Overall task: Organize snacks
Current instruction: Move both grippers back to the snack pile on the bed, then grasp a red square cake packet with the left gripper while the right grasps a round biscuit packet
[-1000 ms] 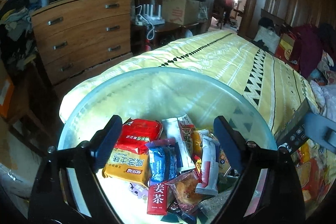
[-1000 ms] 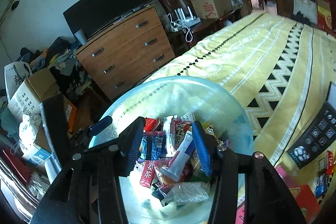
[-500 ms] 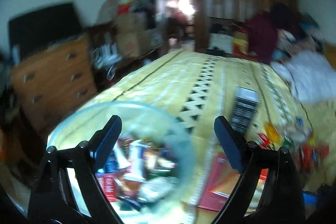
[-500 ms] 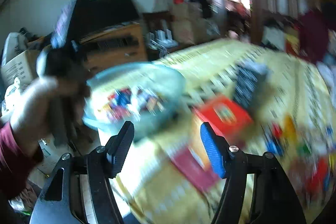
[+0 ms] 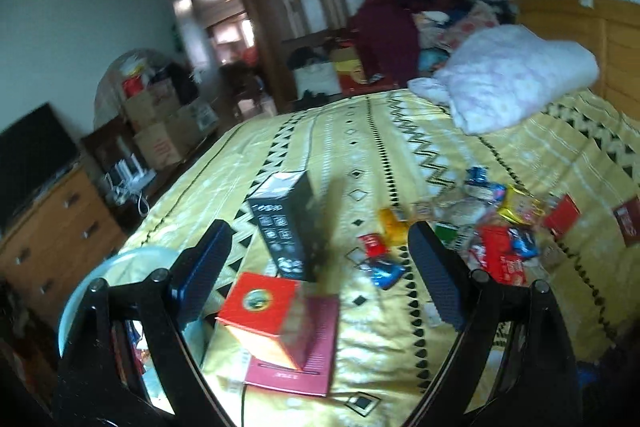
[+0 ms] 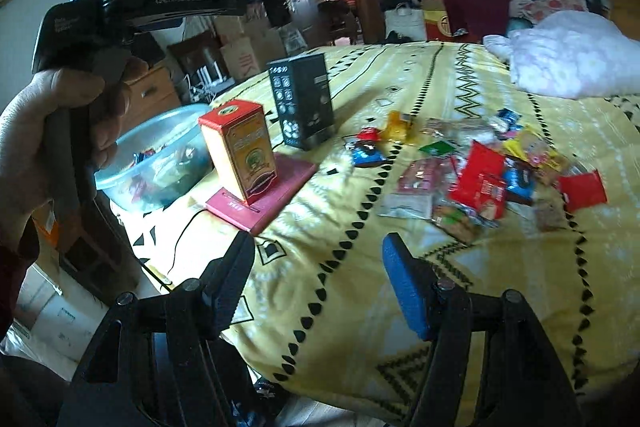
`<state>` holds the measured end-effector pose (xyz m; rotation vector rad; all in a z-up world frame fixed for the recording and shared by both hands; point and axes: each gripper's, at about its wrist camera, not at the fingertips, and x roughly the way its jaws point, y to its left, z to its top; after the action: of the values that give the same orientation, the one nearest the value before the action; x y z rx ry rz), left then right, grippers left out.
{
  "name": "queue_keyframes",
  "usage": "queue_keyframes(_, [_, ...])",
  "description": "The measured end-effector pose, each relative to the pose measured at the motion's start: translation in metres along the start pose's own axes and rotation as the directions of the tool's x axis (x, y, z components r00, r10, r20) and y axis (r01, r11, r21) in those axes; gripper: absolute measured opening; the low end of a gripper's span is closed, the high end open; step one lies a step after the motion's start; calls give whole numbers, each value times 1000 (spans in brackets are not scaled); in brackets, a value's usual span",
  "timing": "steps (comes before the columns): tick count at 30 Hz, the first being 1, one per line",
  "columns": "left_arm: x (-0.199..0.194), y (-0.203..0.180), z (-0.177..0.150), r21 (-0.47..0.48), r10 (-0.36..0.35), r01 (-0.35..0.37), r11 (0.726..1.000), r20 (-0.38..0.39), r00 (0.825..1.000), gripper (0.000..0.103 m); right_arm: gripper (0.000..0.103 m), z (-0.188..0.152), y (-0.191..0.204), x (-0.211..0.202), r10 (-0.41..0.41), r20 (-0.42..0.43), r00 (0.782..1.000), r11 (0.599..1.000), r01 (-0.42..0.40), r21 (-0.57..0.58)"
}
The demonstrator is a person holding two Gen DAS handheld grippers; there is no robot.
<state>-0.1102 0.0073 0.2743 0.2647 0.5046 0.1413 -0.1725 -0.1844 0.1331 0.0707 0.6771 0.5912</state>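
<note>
Yellow patterned bedspread (image 6: 400,227) carries a scatter of snack packets (image 6: 480,167) at two o'clock from the right gripper (image 6: 316,279), whose jaws are opening on nothing. At ten o'clock sits the clear bowl (image 6: 132,147) of snacks. The left gripper (image 5: 316,267) gapes wide, empty, over the bed.

Both looking down along the fingers over the yellow bed (image 5: 340,155); red box (image 5: 264,311) (image 6: 240,151) shared, near at 6 o'clock left, seemingly farther at 10 right.
</note>
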Motion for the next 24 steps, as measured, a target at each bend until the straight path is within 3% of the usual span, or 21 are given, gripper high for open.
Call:
queue_keyframes(7, [2, -37, 6, 80, -24, 25, 996, -12, 1000, 92, 80, -5, -17, -14, 19, 49, 999, 999, -22, 48])
queue_keyframes(10, [27, -39, 1, 13, -102, 104, 995, -78, 992, 97, 81, -9, -28, -9, 19, 38, 999, 996, -22, 82])
queue_keyframes(11, [42, -38, -5, -32, -152, 149, 988, -117, 981, 97, 81, -11, -33, -4, 22, 25, 999, 995, -25, 102])
queue_keyframes(12, [59, -39, -13, -79, -203, 192, 978, -164, 965, 97, 81, -15, -39, 1, 25, 6, 1000, 992, -25, 122])
queue_keyframes(13, [85, -38, -26, -146, -275, 245, 958, -237, 932, 97, 81, -19, -45, 7, 26, -14, 1000, 990, -24, 141])
queue_keyframes(16, [138, -44, -63, -274, -378, 292, 916, -349, 857, 96, 81, -31, -63, 24, 40, -85, 996, 982, -23, 188])
queue_keyframes(18, [173, -59, -89, -308, -422, 311, 899, -425, 801, 95, 81, -37, -75, 37, 53, -136, 989, 976, -22, 219])
queue_keyframes(20, [192, -79, -102, -300, -455, 348, 888, -461, 762, 91, 81, -41, -85, 45, 48, -159, 986, 972, -10, 235])
queue_keyframes(24, [217, -119, -98, -298, -528, 437, 849, -440, 727, 91, 81, -48, -107, 63, 37, -206, 978, 964, 20, 267])
